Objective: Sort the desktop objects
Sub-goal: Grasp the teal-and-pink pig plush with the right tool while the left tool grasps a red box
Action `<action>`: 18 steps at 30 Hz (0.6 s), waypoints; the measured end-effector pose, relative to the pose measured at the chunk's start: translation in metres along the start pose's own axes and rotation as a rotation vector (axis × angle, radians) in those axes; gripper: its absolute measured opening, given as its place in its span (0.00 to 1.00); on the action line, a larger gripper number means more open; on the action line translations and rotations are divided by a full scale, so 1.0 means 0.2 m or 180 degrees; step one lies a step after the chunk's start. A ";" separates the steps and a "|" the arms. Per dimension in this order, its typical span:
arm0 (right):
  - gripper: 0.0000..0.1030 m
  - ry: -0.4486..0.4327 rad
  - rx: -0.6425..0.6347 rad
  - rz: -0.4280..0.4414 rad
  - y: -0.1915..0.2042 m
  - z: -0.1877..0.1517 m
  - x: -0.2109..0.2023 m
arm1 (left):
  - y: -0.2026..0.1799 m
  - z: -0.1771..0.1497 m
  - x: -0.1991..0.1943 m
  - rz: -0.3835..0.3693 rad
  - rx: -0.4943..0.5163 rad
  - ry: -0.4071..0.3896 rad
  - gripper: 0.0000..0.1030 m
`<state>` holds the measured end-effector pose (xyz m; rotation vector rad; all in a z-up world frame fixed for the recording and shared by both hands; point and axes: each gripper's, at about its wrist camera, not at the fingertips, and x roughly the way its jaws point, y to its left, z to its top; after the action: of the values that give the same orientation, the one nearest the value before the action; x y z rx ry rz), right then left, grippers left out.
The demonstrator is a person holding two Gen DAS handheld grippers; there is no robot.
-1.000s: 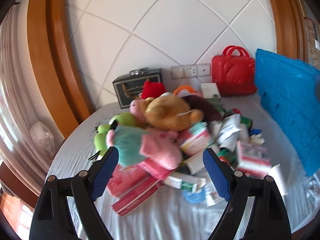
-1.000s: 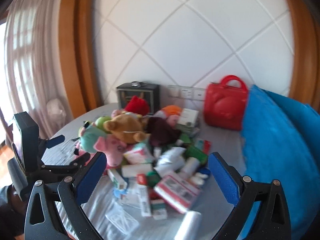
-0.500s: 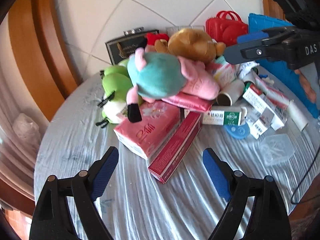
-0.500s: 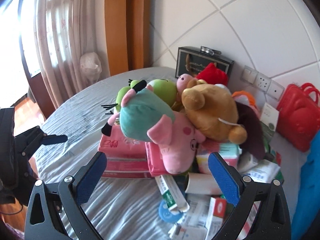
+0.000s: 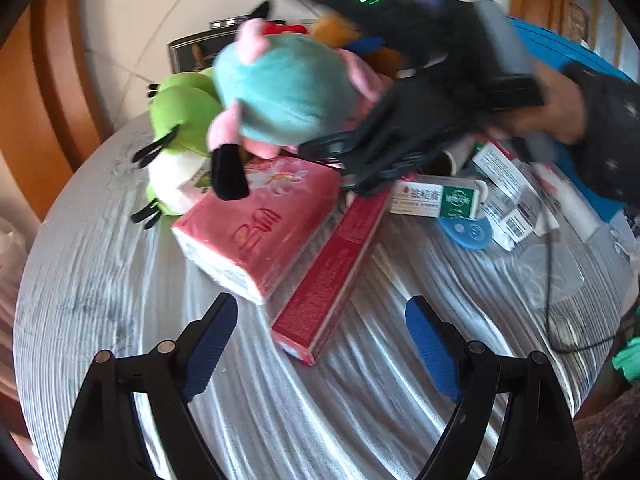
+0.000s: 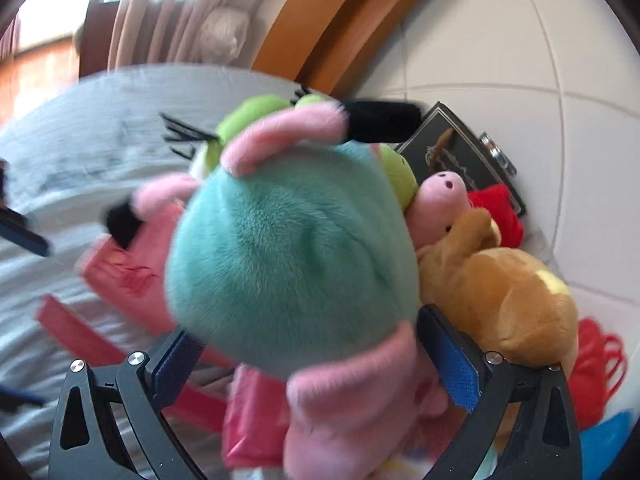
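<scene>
Nothing looks sorted yet: everything lies in one heap on the grey table [image 5: 100, 280]. My right gripper [image 6: 316, 356] straddles the teal-and-pink plush toy [image 6: 288, 264], not yet pinching; my left gripper [image 5: 320, 340] hangs open, empty, near the long red carton [image 5: 332, 272].

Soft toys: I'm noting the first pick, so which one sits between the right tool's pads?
The teal-bodied pink pig, topmost on the pile. The right tool straddles it; the green toy and brown bear lie outside.
</scene>
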<state>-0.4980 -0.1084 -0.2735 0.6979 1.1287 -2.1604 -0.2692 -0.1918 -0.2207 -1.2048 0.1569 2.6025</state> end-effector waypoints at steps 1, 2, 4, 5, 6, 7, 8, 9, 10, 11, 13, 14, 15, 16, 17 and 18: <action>0.98 -0.0011 -0.0128 -0.0126 0.02 0.01 0.03 | -0.02 0.00 0.01 -0.0063 0.0083 -0.0004 0.84; 0.82 -0.0016 -0.0177 -0.0147 0.03 0.01 0.05 | -0.03 0.00 0.03 -0.0126 0.0183 0.0005 0.84; 0.75 0.0046 0.0112 0.0035 -0.04 0.03 0.06 | -0.06 0.01 0.07 -0.0253 0.0360 0.0068 0.84; 0.74 0.0053 0.0329 0.0114 -0.09 0.04 0.04 | -0.07 0.00 0.09 -0.0316 0.0445 0.0096 0.84; 0.74 0.0044 0.0563 0.0192 -0.16 0.04 0.02 | -0.07 0.01 0.12 -0.0338 0.0504 0.0130 0.84; 0.74 0.0048 0.0785 0.0268 -0.22 0.02 0.00 | -0.08 0.01 0.15 -0.0331 0.0569 0.0201 0.84; 0.74 0.0055 0.0986 0.0352 -0.28 0.01 -0.01 | -0.08 0.02 0.17 -0.0335 0.0592 0.0224 0.84; 0.74 0.0037 0.1225 0.0462 -0.35 -0.01 -0.04 | -0.08 0.04 0.19 -0.0364 0.0591 0.0225 0.84; 0.74 0.0013 0.1338 0.0526 -0.38 -0.02 -0.05 | -0.07 0.06 0.21 -0.0382 0.0562 0.0240 0.84; 0.74 -0.0004 0.1436 0.0589 -0.42 -0.03 -0.06 | -0.07 0.08 0.24 -0.0385 0.0530 0.0278 0.84; 0.74 -0.0016 0.1601 0.0697 -0.47 -0.06 -0.07 | -0.06 0.10 0.30 -0.0408 0.0474 0.0388 0.77; 0.74 -0.0032 0.1672 0.0745 -0.49 -0.08 -0.09 | -0.06 0.10 0.32 -0.0403 0.0452 0.0449 0.58; 0.74 -0.0058 0.1759 0.0796 -0.51 -0.10 -0.11 | -0.05 0.10 0.33 -0.0447 0.0415 0.0509 0.41; 0.74 -0.0081 0.1834 0.0838 -0.51 -0.10 -0.12 | -0.04 0.10 0.33 -0.0483 0.0365 0.0533 0.32; 0.74 -0.0111 0.1904 0.0867 -0.53 -0.11 -0.16 | -0.04 0.10 0.30 -0.0473 0.0348 0.0509 0.25; 0.74 -0.0134 0.1940 0.0885 -0.54 -0.11 -0.17 | -0.04 0.09 0.27 -0.0441 0.0343 0.0473 0.23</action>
<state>-0.5467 -0.0321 -0.2034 0.9935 0.3044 -2.2562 -0.3144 -0.1702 -0.2500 -1.3209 0.2309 2.3559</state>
